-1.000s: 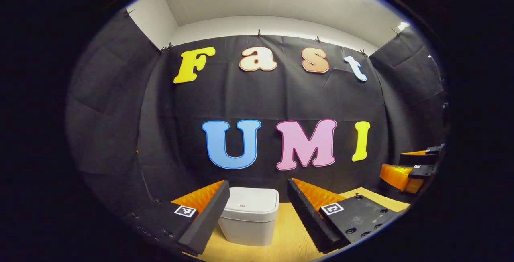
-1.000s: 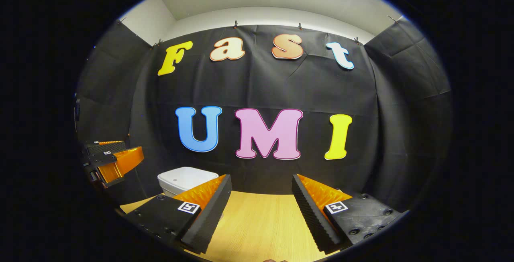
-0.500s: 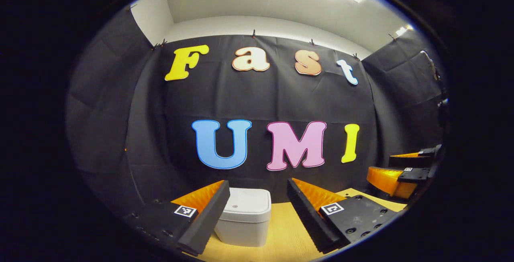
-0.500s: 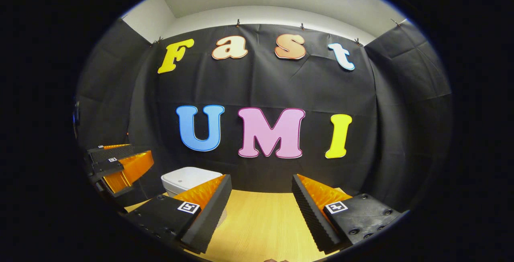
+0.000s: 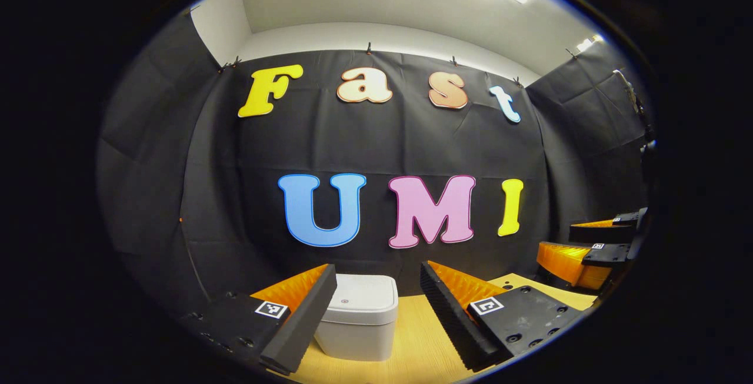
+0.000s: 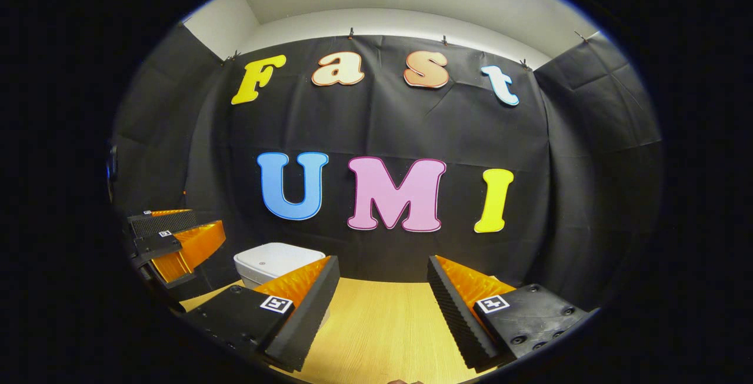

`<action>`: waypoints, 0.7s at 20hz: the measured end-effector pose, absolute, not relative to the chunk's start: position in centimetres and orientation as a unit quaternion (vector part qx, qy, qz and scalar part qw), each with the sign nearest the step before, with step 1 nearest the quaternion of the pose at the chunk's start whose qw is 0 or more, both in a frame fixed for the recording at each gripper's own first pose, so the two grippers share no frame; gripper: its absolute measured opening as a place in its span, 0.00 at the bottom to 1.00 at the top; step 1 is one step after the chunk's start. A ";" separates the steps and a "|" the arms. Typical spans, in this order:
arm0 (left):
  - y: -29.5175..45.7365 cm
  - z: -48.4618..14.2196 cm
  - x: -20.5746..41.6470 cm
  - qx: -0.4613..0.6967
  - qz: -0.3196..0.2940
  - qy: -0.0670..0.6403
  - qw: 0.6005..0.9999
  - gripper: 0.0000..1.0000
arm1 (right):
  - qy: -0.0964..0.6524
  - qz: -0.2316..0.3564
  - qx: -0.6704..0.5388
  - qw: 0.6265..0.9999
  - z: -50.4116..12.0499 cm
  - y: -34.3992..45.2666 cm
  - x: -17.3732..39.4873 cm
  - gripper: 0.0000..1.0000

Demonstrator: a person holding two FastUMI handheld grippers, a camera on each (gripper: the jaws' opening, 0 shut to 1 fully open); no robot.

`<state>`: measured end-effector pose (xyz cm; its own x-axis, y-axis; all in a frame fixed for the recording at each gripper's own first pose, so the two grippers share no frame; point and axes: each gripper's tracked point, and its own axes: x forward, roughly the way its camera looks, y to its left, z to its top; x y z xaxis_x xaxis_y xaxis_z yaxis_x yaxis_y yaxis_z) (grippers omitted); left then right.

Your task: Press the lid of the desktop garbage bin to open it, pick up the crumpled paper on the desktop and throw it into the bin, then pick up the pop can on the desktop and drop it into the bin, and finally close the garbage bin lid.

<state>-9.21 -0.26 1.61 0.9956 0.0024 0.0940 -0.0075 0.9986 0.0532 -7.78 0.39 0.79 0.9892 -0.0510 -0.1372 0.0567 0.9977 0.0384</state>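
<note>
Wooden desktop (image 6: 382,325), black-draped booth, seemingly white ceiling (image 5: 376,2)

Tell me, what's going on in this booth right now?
A person holds two grippers above a wooden table, both open and holding nothing. The left gripper points at a small white bin whose lid is shut. The right gripper hovers over bare tabletop beside it. Nothing has been touched yet; pressing the lid open looks like the likely first step.
</note>
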 end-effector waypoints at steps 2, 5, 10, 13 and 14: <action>-0.4 1.6 -9.3 0.028 0.000 -0.046 0.999 0.96 | 0.068 -0.028 0.023 0.997 0.7 0.4 -7.7 0.97; -0.2 1.7 -9.5 0.029 0.000 -0.048 0.998 0.96 | 0.071 -0.028 0.024 0.997 0.6 0.4 -7.6 0.97; -0.3 1.7 -9.8 0.030 0.001 -0.048 0.998 0.96 | 0.072 -0.026 0.025 0.997 0.6 0.4 -7.9 0.97; -0.5 1.9 -10.0 0.033 0.000 -0.051 0.998 0.96 | 0.071 -0.025 0.024 0.997 0.6 0.4 -8.0 0.97; -0.5 1.9 -10.0 0.033 -0.001 -0.052 0.998 0.96 | 0.072 -0.025 0.024 0.997 0.6 0.4 -8.0 0.97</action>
